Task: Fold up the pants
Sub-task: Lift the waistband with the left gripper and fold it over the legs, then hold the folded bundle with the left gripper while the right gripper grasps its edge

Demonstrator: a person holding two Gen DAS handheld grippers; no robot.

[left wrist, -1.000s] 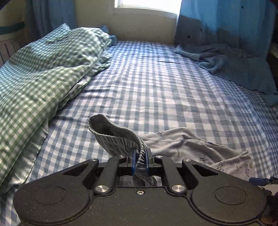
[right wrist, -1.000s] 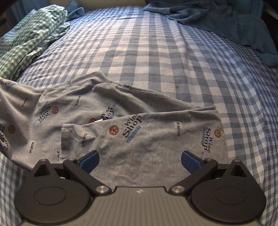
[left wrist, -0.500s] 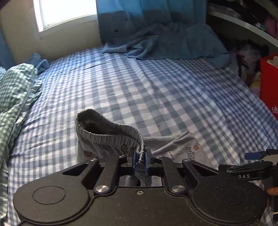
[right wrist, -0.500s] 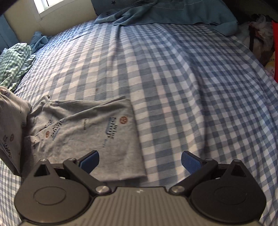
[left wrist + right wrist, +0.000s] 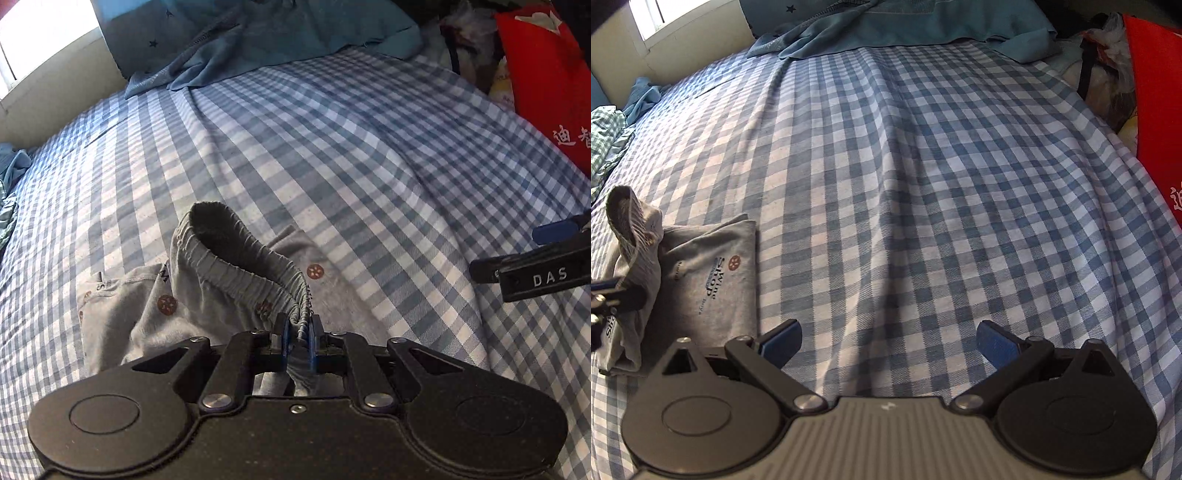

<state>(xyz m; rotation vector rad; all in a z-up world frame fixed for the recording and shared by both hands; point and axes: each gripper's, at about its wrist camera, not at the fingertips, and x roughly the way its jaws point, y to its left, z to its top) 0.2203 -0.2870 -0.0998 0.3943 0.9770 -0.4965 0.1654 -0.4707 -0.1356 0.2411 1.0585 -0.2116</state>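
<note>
Grey printed pants (image 5: 155, 317) lie bunched on the blue checked bed sheet (image 5: 295, 147). My left gripper (image 5: 298, 332) is shut on their gathered elastic waistband (image 5: 243, 258), which loops up ahead of the blue pads. In the right wrist view the pants (image 5: 713, 280) sit folded at the left, with the waistband end raised. My right gripper (image 5: 888, 341) stands open over bare sheet to the right of the pants, holding nothing. One of its blue fingertips (image 5: 554, 232) shows at the right edge of the left wrist view.
A teal blanket (image 5: 905, 22) is heaped at the far end of the bed under a window. A red bag (image 5: 546, 74) and other clutter stand past the bed's right edge. A green checked duvet (image 5: 605, 136) lies at the far left.
My left gripper has carried the waistband to the right over the pants, doubling them into a shorter pile. My right gripper has slid right, off the pants onto bare sheet, staying open.
</note>
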